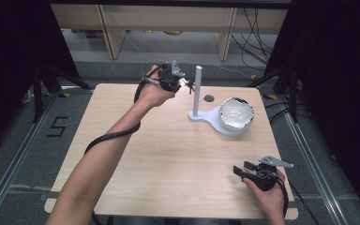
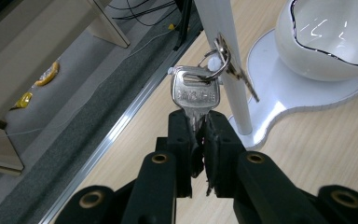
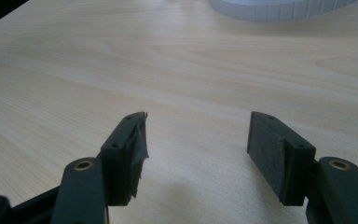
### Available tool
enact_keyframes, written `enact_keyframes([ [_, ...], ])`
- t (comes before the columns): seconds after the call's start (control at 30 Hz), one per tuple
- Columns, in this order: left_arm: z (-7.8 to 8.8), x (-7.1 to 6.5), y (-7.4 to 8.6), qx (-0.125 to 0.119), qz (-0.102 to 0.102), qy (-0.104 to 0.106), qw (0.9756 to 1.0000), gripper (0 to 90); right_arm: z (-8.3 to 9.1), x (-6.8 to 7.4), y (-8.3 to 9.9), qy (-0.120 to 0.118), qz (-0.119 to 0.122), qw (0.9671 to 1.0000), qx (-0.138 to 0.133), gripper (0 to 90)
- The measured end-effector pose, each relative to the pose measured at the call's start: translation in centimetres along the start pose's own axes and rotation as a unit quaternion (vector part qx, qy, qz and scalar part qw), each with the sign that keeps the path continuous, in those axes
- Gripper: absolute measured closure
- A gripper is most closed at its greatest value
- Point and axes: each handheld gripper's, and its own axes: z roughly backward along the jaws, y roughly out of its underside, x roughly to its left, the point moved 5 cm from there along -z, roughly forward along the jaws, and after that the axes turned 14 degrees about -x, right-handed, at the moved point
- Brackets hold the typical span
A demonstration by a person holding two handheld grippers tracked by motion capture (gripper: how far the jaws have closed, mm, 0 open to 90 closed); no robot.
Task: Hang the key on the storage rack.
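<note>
A silver key (image 2: 195, 93) on a key ring (image 2: 218, 59) is pinched by its blade in my left gripper (image 2: 200, 125), which is shut on it. The ring rests against the white upright post (image 2: 228, 70) of a white stand (image 1: 205, 115); a second small key (image 2: 244, 79) dangles from the ring. In the high view my left gripper (image 1: 183, 83) is raised at the table's far side, just left of the post (image 1: 197, 89). A white bowl (image 1: 236, 113) sits on the stand's base. My right gripper (image 3: 196, 140) is open over bare wood near the table's front right (image 1: 243, 168).
The light wooden table (image 1: 168, 154) has a dark round hole (image 1: 208, 98) near the post. Beyond the far edge lie floor rails, loose cables and wooden furniture legs (image 1: 115, 33). Black tripod legs stand at both sides of the table.
</note>
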Motion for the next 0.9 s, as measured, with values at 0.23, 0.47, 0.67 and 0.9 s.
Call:
enact_keyframes([
  [0.23,-0.7,-0.7,0.3,0.003,0.002,0.001,1.0000,80.9,0.1,0.0,0.0,-0.002,0.000,1.0000,-0.001,38.7],
  [0.47,-0.6,-0.8,1.0,0.002,0.022,0.007,0.9997,73.7,0.1,-0.2,-0.1,0.001,0.014,0.9999,-0.003,38.6],
  [0.67,1.4,-0.7,2.8,0.002,0.047,0.010,0.9989,53.9,0.1,-0.1,-0.1,-0.005,0.007,1.0000,0.003,38.7],
  [0.9,5.2,-0.9,5.6,-0.022,0.086,0.002,0.9960,42.7,0.3,0.1,0.0,0.001,-0.002,1.0000,0.006,38.7],
])
